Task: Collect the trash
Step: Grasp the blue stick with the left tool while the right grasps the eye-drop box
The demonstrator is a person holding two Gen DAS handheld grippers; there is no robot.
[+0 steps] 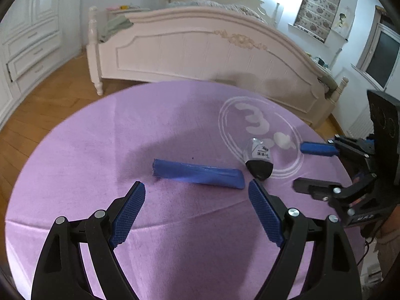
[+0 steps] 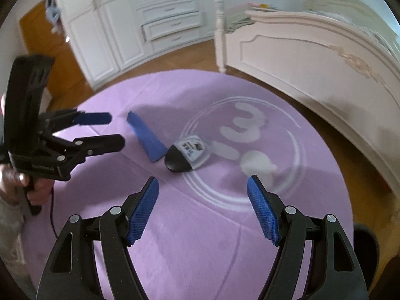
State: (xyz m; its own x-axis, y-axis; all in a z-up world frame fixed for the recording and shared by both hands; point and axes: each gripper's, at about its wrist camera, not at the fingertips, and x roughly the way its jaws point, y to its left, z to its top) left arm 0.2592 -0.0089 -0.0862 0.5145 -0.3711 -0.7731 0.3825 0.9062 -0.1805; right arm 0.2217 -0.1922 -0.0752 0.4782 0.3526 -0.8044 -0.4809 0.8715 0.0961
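Both pairs of jaws are standing wide apart and holding nothing above the round table draped in lilac cloth [image 1: 75, 150]. The flat blue foil wrapper [image 1: 198, 173] is lying near the table's centre, just ahead of the left gripper [image 1: 197, 192] and spanning most of its gap. The black-and-silver crumpled pouch [image 2: 186, 157] is lying just beside the wrapper's end, ahead and left of the right gripper [image 2: 203, 187]; the crumpled white tissue [image 2: 257, 163] is lying nearer its right jaw. Likely risks: thin foil sliding along the cloth rather than lifting, jaws snagging fabric, and the 2 grippers colliding.
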